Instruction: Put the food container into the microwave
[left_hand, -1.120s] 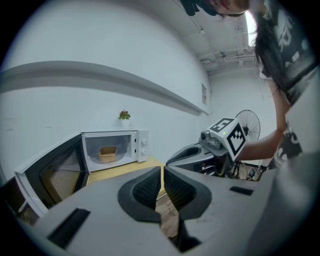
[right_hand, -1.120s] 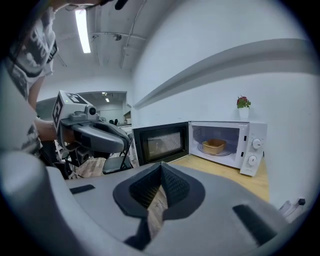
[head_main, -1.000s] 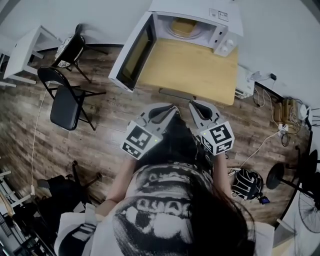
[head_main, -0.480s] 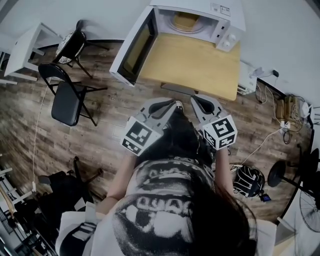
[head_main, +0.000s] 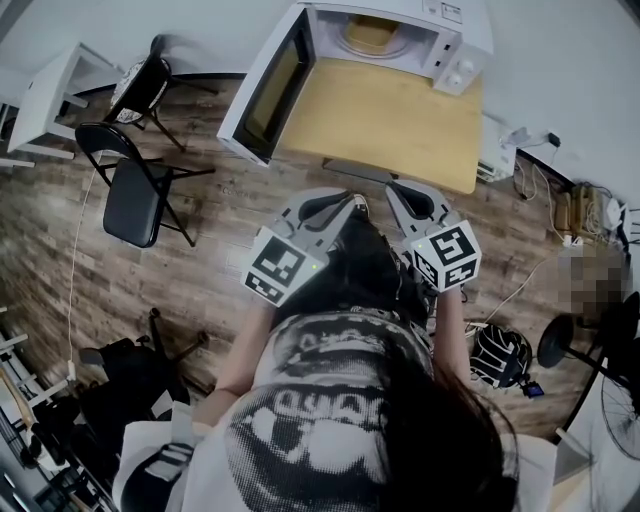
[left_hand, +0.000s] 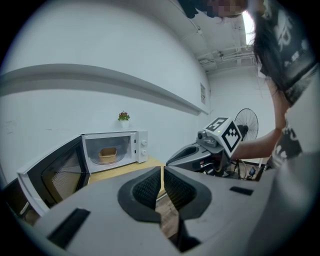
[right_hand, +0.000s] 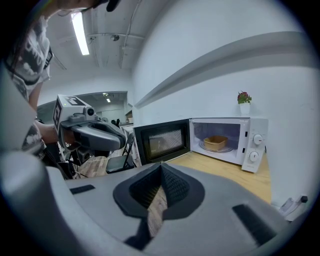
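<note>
Trouble from here, if there's any, is the microwave (right_hand: 252, 145) door (head_main: 265, 95). It's swung wide open to the left and hangs out past the table (head_main: 400, 130) edge, with a folding chair (head_main: 135, 205) not far off on that side. My guess is that anyone walking past could clip it, or a hard shove to shut it could slide the whole unit, since it sits right at the far right corner. A slam might also wobble the little plant pot (right_hand: 244, 108) on top, which has a small flowering plant in it. The food container (right_hand: 216, 142) is already inside, sitting on the glass turntable (right_hand: 226, 150). It's a tan open tub, and I can't tell if there's anything in it. The person is standing at the near side of the table. The left gripper (left_hand: 162, 180) and right gripper (right_hand: 161, 187) both have their jaws pressed together with nothing between them.
</note>
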